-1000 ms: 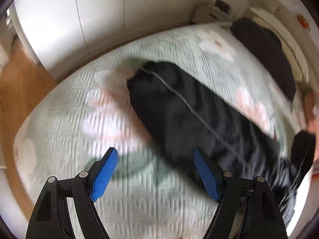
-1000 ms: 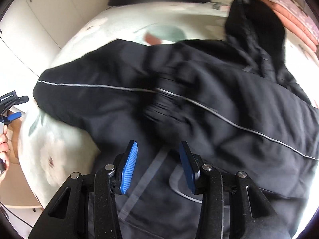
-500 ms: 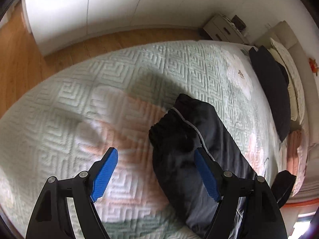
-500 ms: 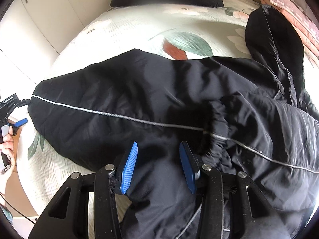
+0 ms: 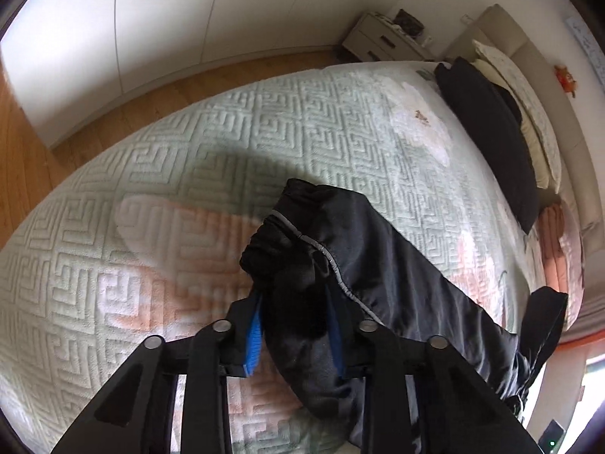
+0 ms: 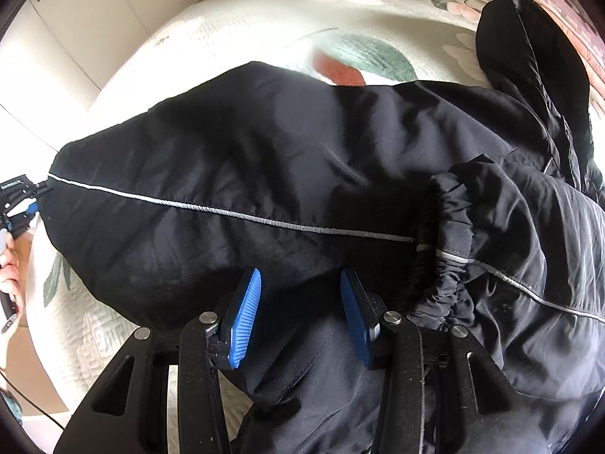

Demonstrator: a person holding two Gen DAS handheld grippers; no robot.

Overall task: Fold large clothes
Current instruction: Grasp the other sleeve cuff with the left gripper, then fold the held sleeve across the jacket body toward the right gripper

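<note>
The black jacket [image 6: 302, 159] is lying spread across the bed [image 5: 189, 151], one sleeve stretched out long with a grey stripe [image 6: 211, 210] running down it, and the other cuff [image 6: 450, 249] is bunching up on top of the body.

The left gripper [image 5: 295, 321] is pinching the far sleeve end, jaws narrow with the black fabric packed between the blue pads [image 5: 254, 336]. The right gripper [image 6: 298, 310] is sitting over the near hem with jaws about halfway apart; fabric is running between them, but I can't tell if they're actually biting.

What's worrying me: that shell looks slippery and puffy, so if the left pulls hard it's probably sliding out, or dragging the whole jacket off-square. A dark pillow [image 5: 491, 128] is lying up by the headboard, well clear.
</note>
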